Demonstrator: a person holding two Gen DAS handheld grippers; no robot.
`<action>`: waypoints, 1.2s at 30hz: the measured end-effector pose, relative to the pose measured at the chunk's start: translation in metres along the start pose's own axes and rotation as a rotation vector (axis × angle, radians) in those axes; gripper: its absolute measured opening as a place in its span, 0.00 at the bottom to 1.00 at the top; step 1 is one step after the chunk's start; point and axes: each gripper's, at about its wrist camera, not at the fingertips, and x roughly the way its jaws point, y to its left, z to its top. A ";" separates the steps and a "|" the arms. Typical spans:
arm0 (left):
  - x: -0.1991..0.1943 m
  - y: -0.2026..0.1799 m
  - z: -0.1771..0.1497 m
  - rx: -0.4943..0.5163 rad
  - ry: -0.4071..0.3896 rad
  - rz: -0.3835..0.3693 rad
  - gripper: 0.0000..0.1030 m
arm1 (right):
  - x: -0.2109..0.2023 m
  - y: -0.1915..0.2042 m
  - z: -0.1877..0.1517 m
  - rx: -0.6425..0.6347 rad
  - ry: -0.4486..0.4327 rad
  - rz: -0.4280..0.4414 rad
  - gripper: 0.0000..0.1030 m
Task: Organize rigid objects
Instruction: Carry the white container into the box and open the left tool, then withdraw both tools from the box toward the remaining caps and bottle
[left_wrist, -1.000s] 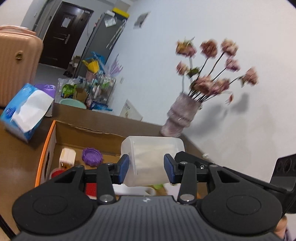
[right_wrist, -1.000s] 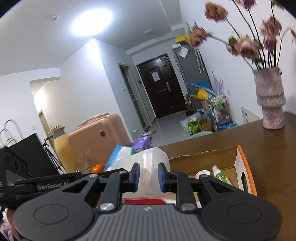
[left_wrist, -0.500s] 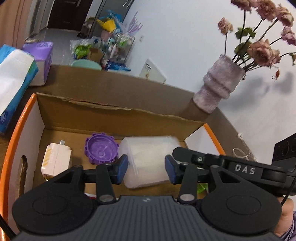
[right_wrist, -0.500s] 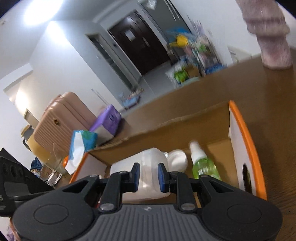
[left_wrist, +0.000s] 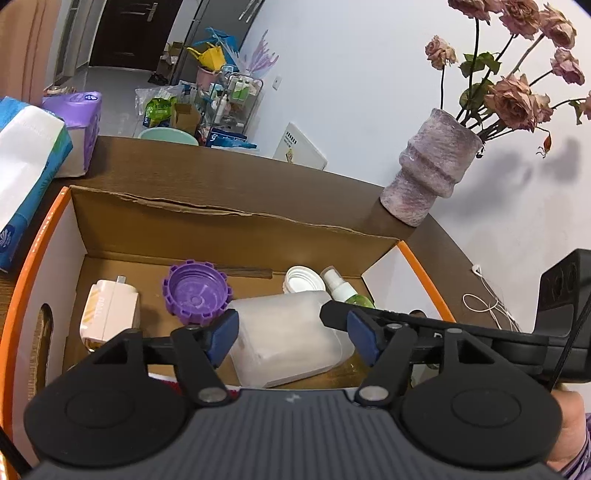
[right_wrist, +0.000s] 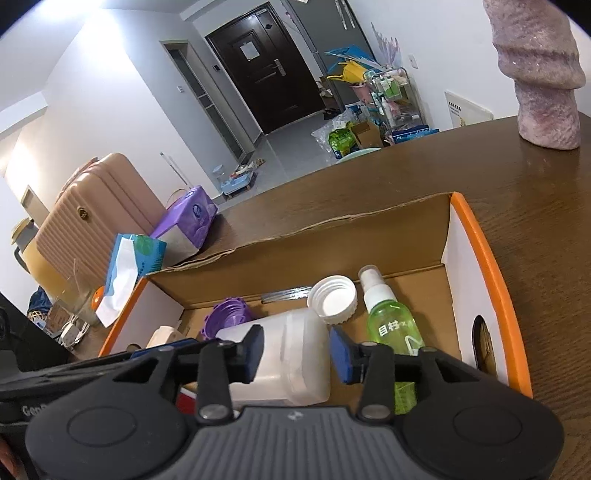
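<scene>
While both hand-held grippers hover over an open cardboard box with orange-edged white side walls (left_wrist: 44, 236), a translucent white plastic jug (left_wrist: 288, 339) lies on its side on the box floor, between the blue pads of each gripper. The left gripper (left_wrist: 291, 332) has just been opening its jaws; its pads now stand clear of the jug on both sides, gripping nothing. The right gripper (right_wrist: 295, 350) has likewise just been opening, and its pads sit just beside the jug's neck end with a small gap showing, so it too appears to have let go. Already resting in the box are a purple ridged screw cap (left_wrist: 197, 293) lying open side up, a cream plastic plug-shaped block (left_wrist: 109, 312), a white ribbed screw cap (right_wrist: 332, 299), and a small green spray bottle with a clear top (right_wrist: 391, 325) lying flat near the right wall; something red shows at the near edge, too hidden to identify. The box stands on a dark brown wooden table (right_wrist: 535, 206), with tissue packs (left_wrist: 26, 170) and a mauve textured vase of dried roses (left_wrist: 428, 173) left outside. Judging from this, the jug's placement looks complete, and what remains is to lift both grippers away and collect any further rigid items not visible here.
</scene>
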 end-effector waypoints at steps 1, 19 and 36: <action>0.000 0.001 0.000 -0.002 0.000 -0.001 0.66 | -0.001 -0.001 0.000 0.000 -0.002 -0.002 0.42; -0.080 -0.026 -0.013 0.117 -0.030 0.065 0.79 | -0.078 0.035 -0.002 -0.116 -0.120 -0.095 0.68; -0.242 -0.064 -0.098 0.234 -0.261 0.078 0.97 | -0.212 0.100 -0.066 -0.249 -0.239 -0.069 0.80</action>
